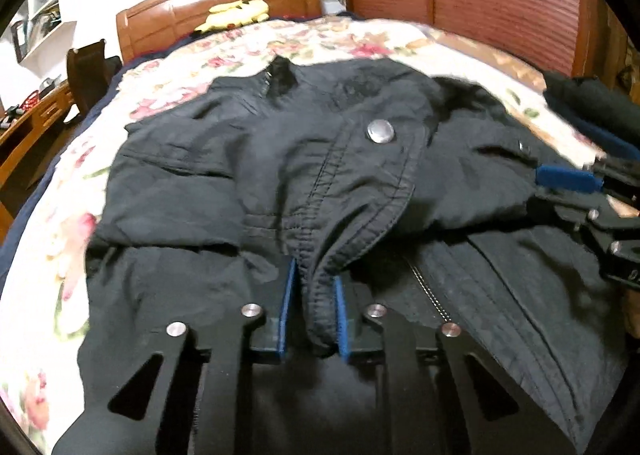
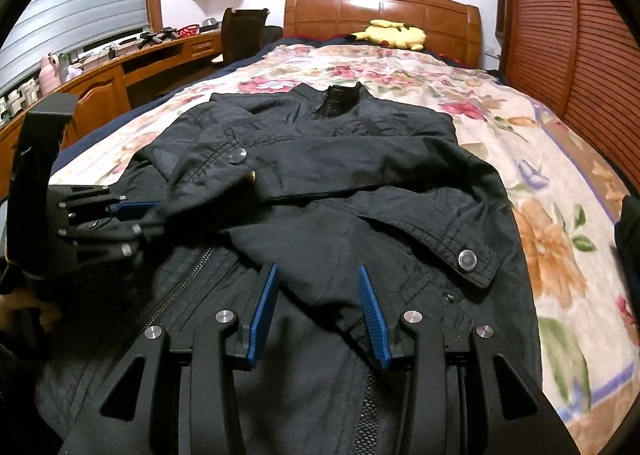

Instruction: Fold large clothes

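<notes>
While the black jacket [image 2: 320, 183] lay spread on the bed [image 2: 540, 159], collar toward the wooden headboard [image 2: 380, 15], both sleeves were already crossed over its chest. It looked like a padded garment of thin woven cloth, so I judged it to be soft, a little bulky and not heavy, and likely to slide somewhat on the floral bedcover [image 1: 248, 43]. Such cloth will not keep a sharp crease. The stitched edges seemed the best places to take hold, because they are thicker than the plain cloth: the cuffs with their metal snaps, or the hem near the zipper [image 1: 430, 289].

The left gripper [image 1: 314, 311] had its jaws nearly pressed together on a sleeve cuff [image 1: 320, 319]. The gathered, stitched edge of this cuff stood between the two blue pads [image 1: 287, 307], which touched it on both sides, so it was pinched firmly.

The right gripper [image 2: 316, 311] had its jaws spread widely. Between them lay the cloth of the other sleeve, with its snap cuff [image 2: 468, 259] just beside the right jaw. I could not tell whether the pads were touching the cloth or hovering just over it; nothing was held there. In my judgement a bottom fold toward the collar was not yet done.
</notes>
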Demonstrator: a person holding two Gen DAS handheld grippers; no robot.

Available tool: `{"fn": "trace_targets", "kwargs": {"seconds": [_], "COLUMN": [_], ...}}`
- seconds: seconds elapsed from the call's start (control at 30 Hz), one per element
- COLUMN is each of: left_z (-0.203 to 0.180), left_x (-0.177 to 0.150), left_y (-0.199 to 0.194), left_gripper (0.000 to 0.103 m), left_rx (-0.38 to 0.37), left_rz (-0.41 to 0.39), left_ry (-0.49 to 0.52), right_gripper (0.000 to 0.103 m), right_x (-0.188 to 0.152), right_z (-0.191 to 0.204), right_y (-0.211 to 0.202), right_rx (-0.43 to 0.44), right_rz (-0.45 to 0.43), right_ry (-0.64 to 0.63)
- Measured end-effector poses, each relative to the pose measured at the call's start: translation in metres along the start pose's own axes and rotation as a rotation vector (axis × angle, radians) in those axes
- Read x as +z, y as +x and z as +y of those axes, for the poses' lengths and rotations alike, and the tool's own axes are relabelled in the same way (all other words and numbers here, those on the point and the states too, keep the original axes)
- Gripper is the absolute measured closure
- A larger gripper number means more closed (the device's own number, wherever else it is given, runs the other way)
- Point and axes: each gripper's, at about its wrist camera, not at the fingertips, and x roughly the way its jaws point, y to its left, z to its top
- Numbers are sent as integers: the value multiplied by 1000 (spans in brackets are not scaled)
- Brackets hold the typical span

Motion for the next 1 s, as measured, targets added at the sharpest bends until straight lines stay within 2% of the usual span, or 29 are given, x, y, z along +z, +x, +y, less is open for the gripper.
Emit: {"fn": "trace_targets", "kwargs": {"seconds": [0.2,0.5,0.77,0.8,0.87,0.9,1.0], "left_z": [38,75,79,79,81,82,84], "left_x": [2,-26,-34,-35,-35,-35,-38], "left_y": [-31,-43,-51,-51,-51,-51,-52], "left_gripper": [89,88,88,86,67,61,55], "left_rx": [77,140,122,120,126,123,92], "left_rz": [-102,-58,-53,-51,-48,-51,-47], "left_ry": [-104,-151,-150,-148,-150,-157,-169], "right_gripper": [60,60,60,60,60,60,60], "right_x": [-2,-2,-2,-2,-2,-2,-3], "right_z": [-3,-3,-8,-9,-11,-13,-15], "right_y": [-2,-1,0,-1,-1,-1,-2], "right_rx": [2,-4,-6,-4,-2,-1,2], "right_rz": [-8,-5,-5,-6,-7,-8,-9], "right_ry": [2,-12,-29,-28,-22,-20,-19]}}
